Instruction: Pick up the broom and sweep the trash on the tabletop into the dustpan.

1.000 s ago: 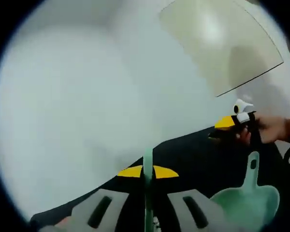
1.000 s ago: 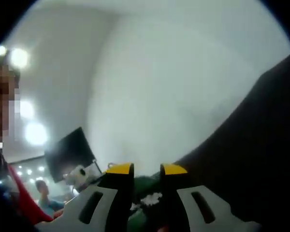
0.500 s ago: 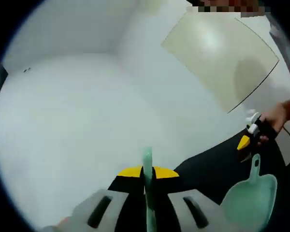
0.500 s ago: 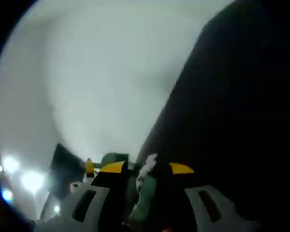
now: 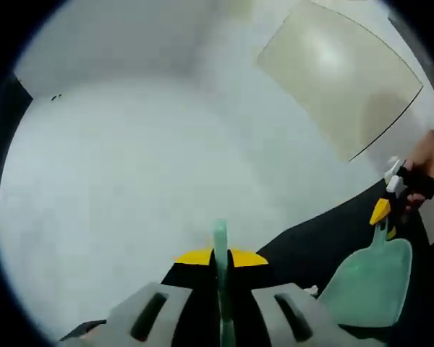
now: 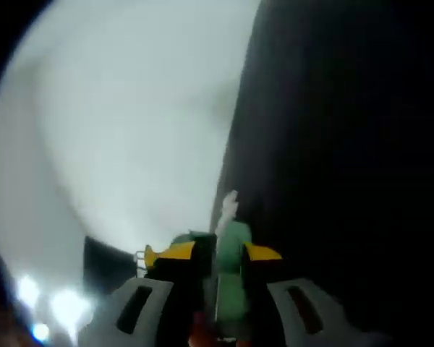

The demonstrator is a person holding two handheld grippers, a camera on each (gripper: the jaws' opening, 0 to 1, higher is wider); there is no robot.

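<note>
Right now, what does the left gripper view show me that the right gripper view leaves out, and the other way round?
Left gripper view: the left gripper shut on the thin green handle of the broom, the whole green dustpan seen against the black tabletop, a person's hand and a beige panel.
Right gripper view: up close, the right gripper shut on the dustpan's handle, a white scrap just beyond it, and bright lights at the lower left.
Shared: the dustpan, the black tabletop and a pale blurred background.

Smooth green plastic dustpan (image 5: pixel 365 284) on matt black tabletop (image 5: pixel 311 249)
</note>
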